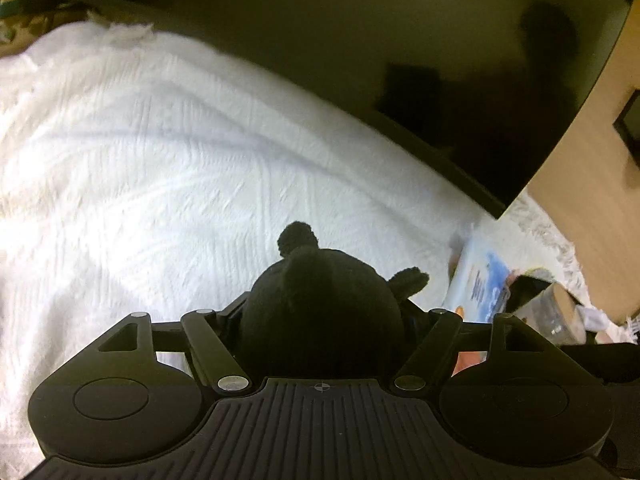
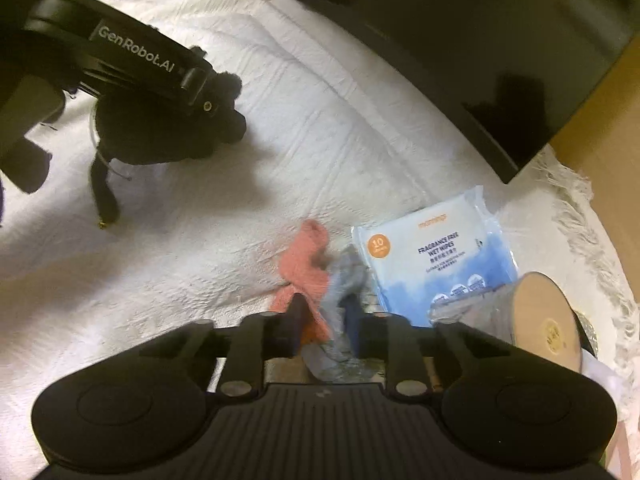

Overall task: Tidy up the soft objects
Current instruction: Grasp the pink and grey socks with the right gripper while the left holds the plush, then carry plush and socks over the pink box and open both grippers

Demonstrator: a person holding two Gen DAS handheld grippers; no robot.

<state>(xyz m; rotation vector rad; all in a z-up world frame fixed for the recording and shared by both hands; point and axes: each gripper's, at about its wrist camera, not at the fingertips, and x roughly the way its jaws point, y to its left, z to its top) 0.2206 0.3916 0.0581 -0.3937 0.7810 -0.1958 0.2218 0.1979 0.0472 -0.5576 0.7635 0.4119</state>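
My left gripper is shut on a black plush toy, held above the white bedspread. In the right wrist view the same plush hangs in the left gripper at the upper left, a limb dangling. My right gripper is shut on a bundle of small cloths: a pink cloth and a grey-blue cloth, low over the bedspread.
A blue pack of wet wipes lies right of the cloths, also in the left wrist view. A roll of tape sits at the right. A dark panel lies along the far edge. The bedspread's fringe marks its right edge.
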